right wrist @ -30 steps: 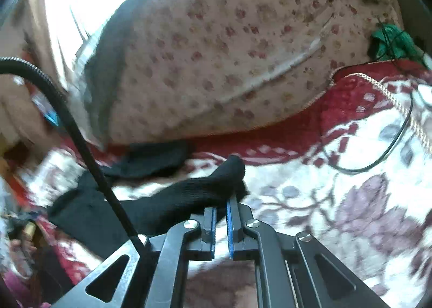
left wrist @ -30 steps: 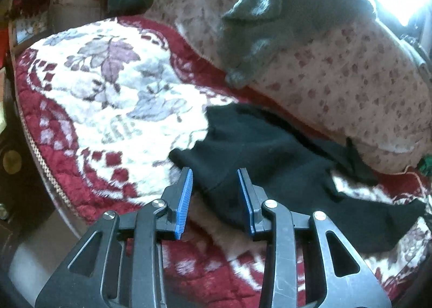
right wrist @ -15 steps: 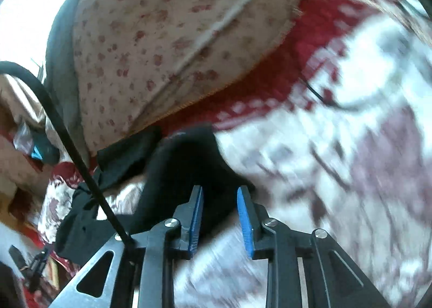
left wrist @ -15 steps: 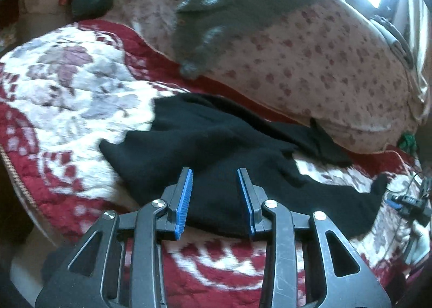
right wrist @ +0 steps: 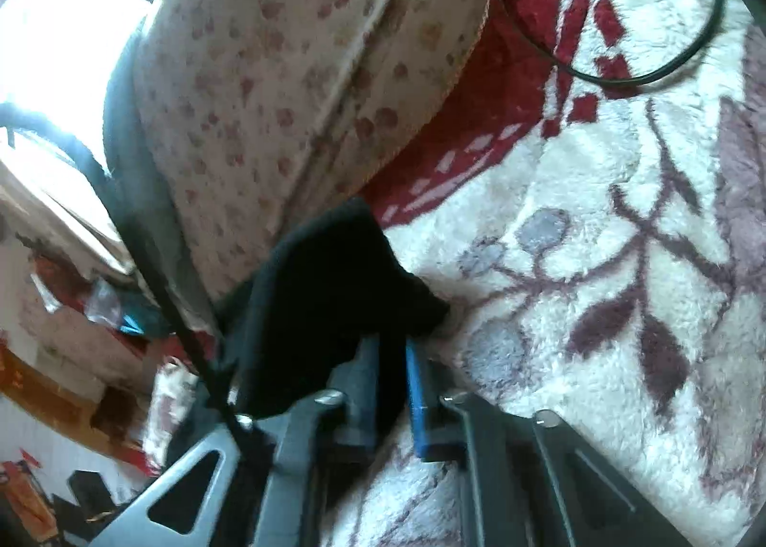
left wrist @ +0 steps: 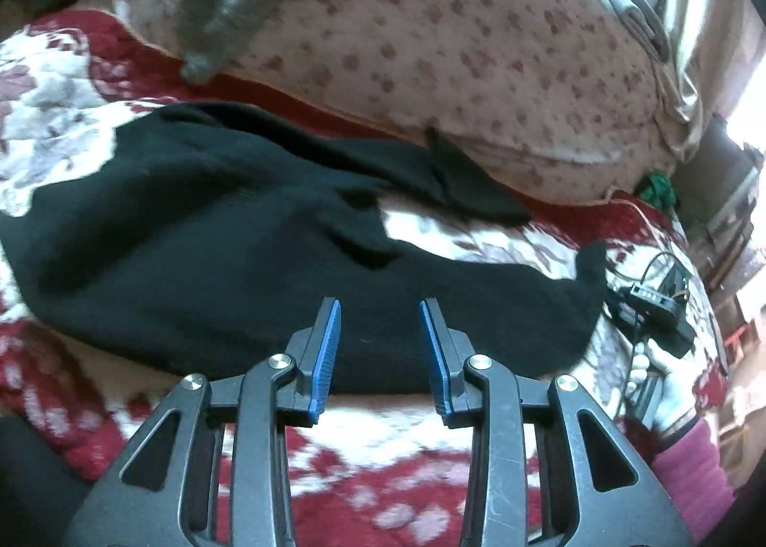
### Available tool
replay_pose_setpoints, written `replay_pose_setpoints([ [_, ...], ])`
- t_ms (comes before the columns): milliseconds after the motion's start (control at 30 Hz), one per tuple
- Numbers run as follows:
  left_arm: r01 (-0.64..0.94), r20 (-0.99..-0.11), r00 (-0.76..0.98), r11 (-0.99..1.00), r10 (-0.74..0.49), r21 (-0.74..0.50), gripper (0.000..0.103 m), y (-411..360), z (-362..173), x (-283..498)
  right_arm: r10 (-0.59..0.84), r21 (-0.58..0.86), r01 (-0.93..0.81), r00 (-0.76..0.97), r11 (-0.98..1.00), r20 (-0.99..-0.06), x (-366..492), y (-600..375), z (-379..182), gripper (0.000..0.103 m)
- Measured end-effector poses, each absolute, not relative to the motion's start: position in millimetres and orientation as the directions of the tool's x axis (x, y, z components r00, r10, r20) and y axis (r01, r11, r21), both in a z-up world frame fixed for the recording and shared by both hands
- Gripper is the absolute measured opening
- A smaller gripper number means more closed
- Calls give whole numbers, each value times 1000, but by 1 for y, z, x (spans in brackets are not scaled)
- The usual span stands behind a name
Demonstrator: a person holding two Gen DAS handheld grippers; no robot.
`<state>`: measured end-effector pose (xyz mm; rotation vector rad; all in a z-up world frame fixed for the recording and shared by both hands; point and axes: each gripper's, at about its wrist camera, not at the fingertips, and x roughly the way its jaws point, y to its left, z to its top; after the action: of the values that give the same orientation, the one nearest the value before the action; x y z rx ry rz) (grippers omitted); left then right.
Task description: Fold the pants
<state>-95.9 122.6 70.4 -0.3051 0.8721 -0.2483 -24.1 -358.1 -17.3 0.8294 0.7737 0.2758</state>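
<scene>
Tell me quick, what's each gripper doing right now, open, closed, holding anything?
Left gripper: open, empty, over the black pants.
Right gripper: its jaws have just closed, shut on the end of a pant leg.

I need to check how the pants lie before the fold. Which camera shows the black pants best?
The left wrist view: the black pants spread across the red and white blanket, both legs visible beyond the open left gripper. The right wrist view shows only a leg end, pinched in the right gripper.

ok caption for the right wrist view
Right gripper shut on the black pants atop a flowered blanket.
</scene>
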Motion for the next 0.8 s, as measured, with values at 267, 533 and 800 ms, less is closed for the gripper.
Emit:
replay_pose_setpoints([
  [267, 333, -673, 558, 874, -485, -354, 33, 39, 80, -60, 463, 723, 65, 728, 688, -506, -58, -371, -1, 5],
  [533, 461, -699, 404, 792, -589, -401, 51, -33, 70, -3, 453, 677, 114, 662, 727, -598, -32, -361, -13, 55],
  [800, 594, -753, 246, 709, -611, -381, 51, -96, 44, 33, 512, 733, 65, 674, 678, -533, -12, -364, -25, 6],
])
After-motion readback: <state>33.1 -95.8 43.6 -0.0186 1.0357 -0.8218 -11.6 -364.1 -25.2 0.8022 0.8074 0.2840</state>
